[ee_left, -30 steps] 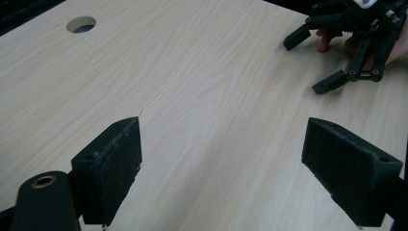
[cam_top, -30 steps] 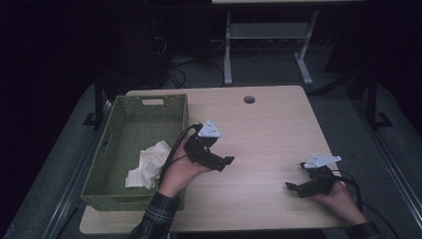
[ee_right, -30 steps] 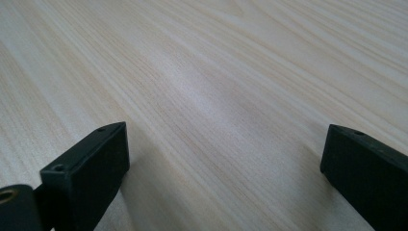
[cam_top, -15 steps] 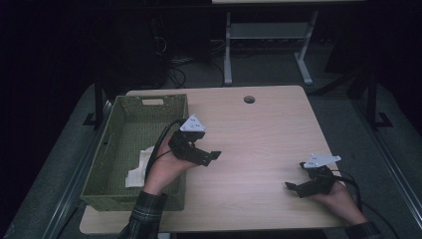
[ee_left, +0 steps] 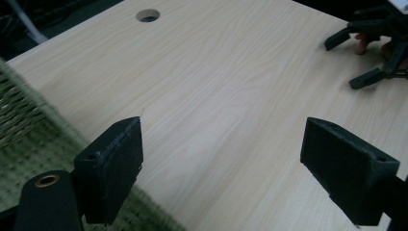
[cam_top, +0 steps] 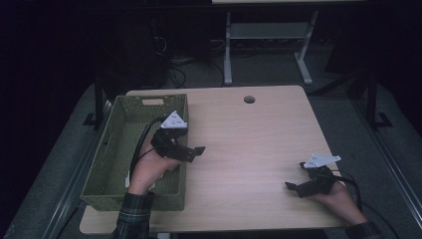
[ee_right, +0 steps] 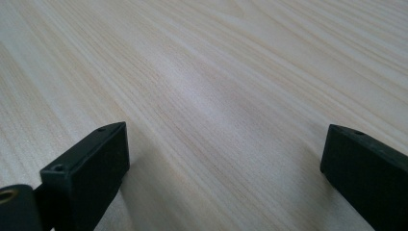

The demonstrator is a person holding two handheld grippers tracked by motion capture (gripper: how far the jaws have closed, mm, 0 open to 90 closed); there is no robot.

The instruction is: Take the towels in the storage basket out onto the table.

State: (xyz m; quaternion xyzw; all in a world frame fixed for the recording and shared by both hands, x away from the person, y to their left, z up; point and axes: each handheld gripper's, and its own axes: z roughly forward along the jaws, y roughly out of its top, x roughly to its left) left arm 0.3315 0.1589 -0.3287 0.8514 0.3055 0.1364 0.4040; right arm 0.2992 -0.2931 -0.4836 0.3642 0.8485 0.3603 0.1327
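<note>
My left gripper point(cam_top: 194, 153) hovers over the right rim of a green woven basket point(cam_top: 114, 149), its jaws open and pointing right across the light wooden table point(cam_top: 249, 139). In the left gripper view its jaws point(ee_left: 226, 163) stand wide apart with nothing between them, the basket point(ee_left: 19, 120) at lower left. A scrap of white cloth point(cam_top: 128, 175) peeks out in the basket beside the hand. My right gripper point(cam_top: 296, 175) rests low near the table's front right, open and empty. The right gripper view has its jaws point(ee_right: 221, 168) spread over bare wood.
A round cable hole point(cam_top: 249, 99) sits near the table's far edge, also in the left gripper view as the hole point(ee_left: 147, 15). The right gripper point(ee_left: 375, 43) appears far off in that view. A metal stand point(cam_top: 268, 35) and cables lie on the dark floor behind.
My left gripper has moved left from over the table to the basket's right rim, and the hand now covers most of the white cloth. The right gripper has stayed put.
</note>
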